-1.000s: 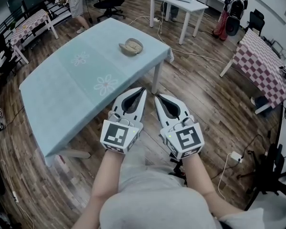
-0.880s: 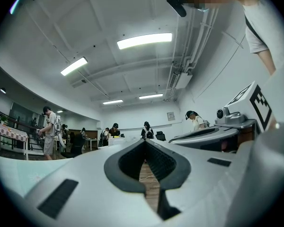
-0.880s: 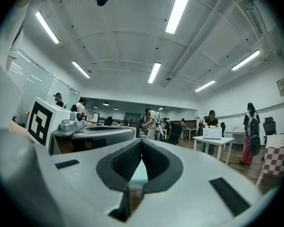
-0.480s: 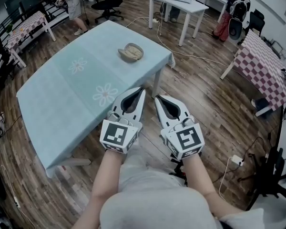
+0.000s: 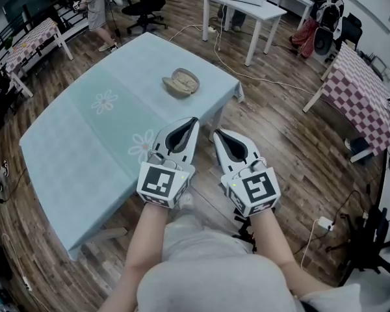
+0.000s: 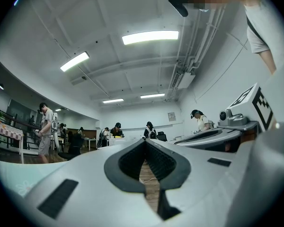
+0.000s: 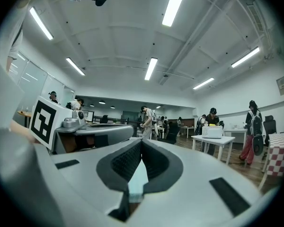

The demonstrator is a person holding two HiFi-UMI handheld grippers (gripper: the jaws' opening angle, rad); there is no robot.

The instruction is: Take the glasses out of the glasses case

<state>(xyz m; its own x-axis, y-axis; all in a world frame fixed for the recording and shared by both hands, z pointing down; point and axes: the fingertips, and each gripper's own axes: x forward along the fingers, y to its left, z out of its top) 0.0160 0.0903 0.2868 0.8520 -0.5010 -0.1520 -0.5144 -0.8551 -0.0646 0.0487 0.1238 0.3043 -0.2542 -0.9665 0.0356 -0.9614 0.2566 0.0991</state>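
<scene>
Bright, even fluorescent room light

We see ceiling light strips [image 6: 150,37] glaring white in both gripper views; fisheye bending curves the room toward dark corners, and the left gripper [image 6: 144,143] and right gripper [image 7: 141,142] blur nearest the lens.

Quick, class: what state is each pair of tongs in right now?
Left tongs: shut, tips together, holding nothing.
Right tongs: shut, tips together, holding nothing.

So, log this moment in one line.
left hand-held gripper: shut, empty | right hand-held gripper: shut, empty | glasses case: on table, untouched
</scene>
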